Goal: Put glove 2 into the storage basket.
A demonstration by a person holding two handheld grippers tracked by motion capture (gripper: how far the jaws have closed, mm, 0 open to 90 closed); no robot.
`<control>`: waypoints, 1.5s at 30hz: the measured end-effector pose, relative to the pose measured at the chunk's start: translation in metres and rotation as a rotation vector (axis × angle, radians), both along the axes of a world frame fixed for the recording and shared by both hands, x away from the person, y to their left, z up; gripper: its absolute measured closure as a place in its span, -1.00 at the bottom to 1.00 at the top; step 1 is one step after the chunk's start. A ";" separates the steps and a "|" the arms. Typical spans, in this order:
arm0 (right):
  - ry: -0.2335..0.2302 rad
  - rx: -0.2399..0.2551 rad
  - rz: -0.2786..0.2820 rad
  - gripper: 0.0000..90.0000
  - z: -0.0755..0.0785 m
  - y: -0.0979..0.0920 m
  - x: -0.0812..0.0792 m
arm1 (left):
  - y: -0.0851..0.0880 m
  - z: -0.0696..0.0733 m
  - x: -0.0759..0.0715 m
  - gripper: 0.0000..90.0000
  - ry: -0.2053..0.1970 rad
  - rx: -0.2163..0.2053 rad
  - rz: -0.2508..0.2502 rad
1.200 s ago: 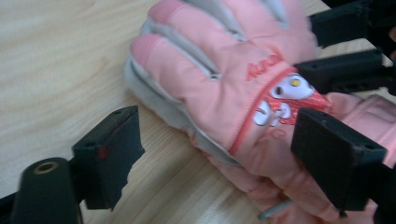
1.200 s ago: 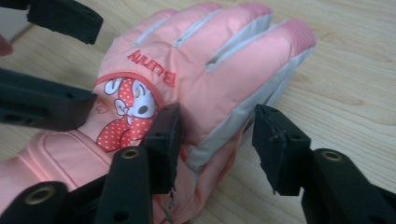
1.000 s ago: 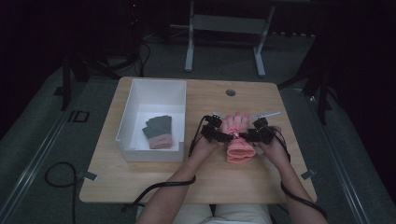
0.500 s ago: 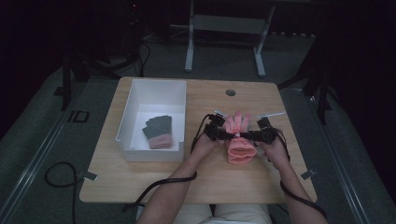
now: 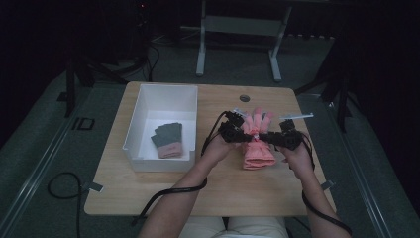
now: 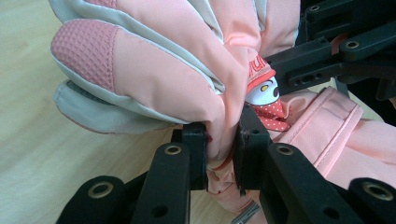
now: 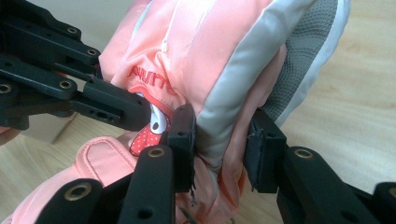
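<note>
A pink and grey padded glove [image 5: 257,123] hangs a little above the wooden table [image 5: 148,188], its fingers pointing away from the person. My left gripper [image 5: 246,135] is shut on its left side; the pads pinch a fold of pink fabric [image 6: 223,154]. My right gripper [image 5: 270,138] grips the right side. Its jaws have just been closing, and the grey edge strip [image 7: 219,149] is squeezed between the pads. A cartoon patch [image 6: 264,91] faces up between the two grippers. More pink fabric, a cuff [image 5: 257,156], lies below toward the person.
A white bin [image 5: 148,99] stands on the left half of the table. It holds a dark grey glove with a pink cuff [image 5: 167,140]. Cables trail from both grippers toward the person. The floor around the table is dark, with a metal stand [image 5: 237,25] behind.
Both grippers have closed on the pink glove and risen slightly with it. The glove's fingers now stand higher above the table.
</note>
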State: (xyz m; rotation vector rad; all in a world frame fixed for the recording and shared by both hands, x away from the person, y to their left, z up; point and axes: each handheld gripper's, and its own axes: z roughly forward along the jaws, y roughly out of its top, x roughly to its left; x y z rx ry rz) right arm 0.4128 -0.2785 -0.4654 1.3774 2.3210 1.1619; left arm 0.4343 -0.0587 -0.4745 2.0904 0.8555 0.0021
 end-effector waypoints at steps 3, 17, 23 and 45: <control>-0.010 0.005 0.004 0.49 0.007 0.003 -0.002 | 0.003 0.008 -0.002 0.72 -0.009 -0.001 0.001; -0.077 0.048 0.063 0.48 0.050 0.036 -0.007 | 0.045 0.059 -0.013 0.72 -0.053 0.017 0.029; -0.095 0.078 0.095 0.48 0.064 0.058 -0.008 | 0.069 0.082 -0.019 0.72 -0.062 0.047 0.048; -0.114 0.109 0.185 0.49 0.099 0.156 0.005 | 0.164 0.121 -0.029 0.72 -0.084 0.104 0.160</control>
